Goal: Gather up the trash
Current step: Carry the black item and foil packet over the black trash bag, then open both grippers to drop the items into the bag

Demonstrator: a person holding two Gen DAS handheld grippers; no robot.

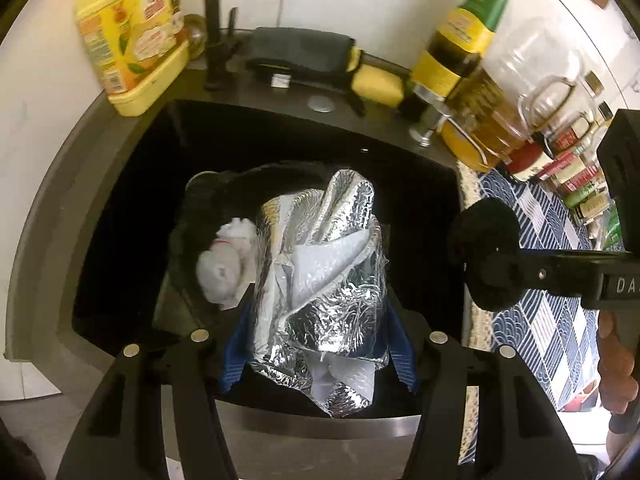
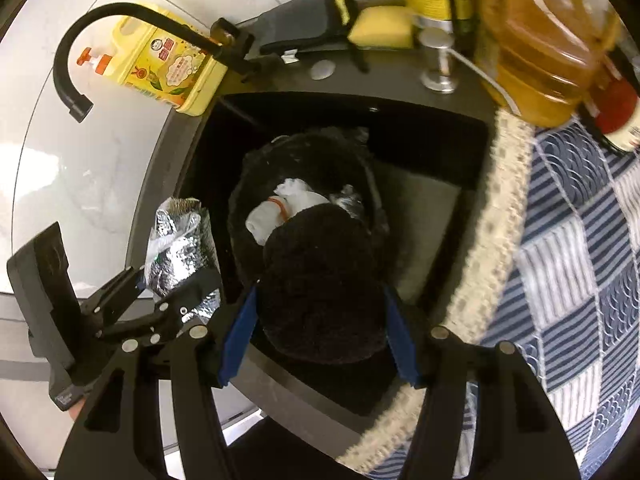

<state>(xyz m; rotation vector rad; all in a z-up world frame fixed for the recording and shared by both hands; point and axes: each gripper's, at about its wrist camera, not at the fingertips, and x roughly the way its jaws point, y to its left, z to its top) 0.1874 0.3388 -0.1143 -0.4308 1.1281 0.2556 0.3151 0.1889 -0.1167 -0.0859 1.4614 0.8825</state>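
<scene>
around the black sink (image 1: 120, 216): one yellow soap bottle (image 1: 128, 32) at its back left corner, one black faucet (image 1: 214, 24), one yellow sponge (image 1: 376, 84) and one amber oil jug (image 1: 496, 120) behind it. one black bag (image 2: 312, 152) in the basin holds one white wad (image 2: 288, 208). left gripper (image 1: 316, 364) clamps crumpled foil (image 1: 320, 272) above the basin; right gripper (image 2: 316, 336) clamps a black fuzzy lump (image 2: 320, 280) over the bag, hiding it partly.
</scene>
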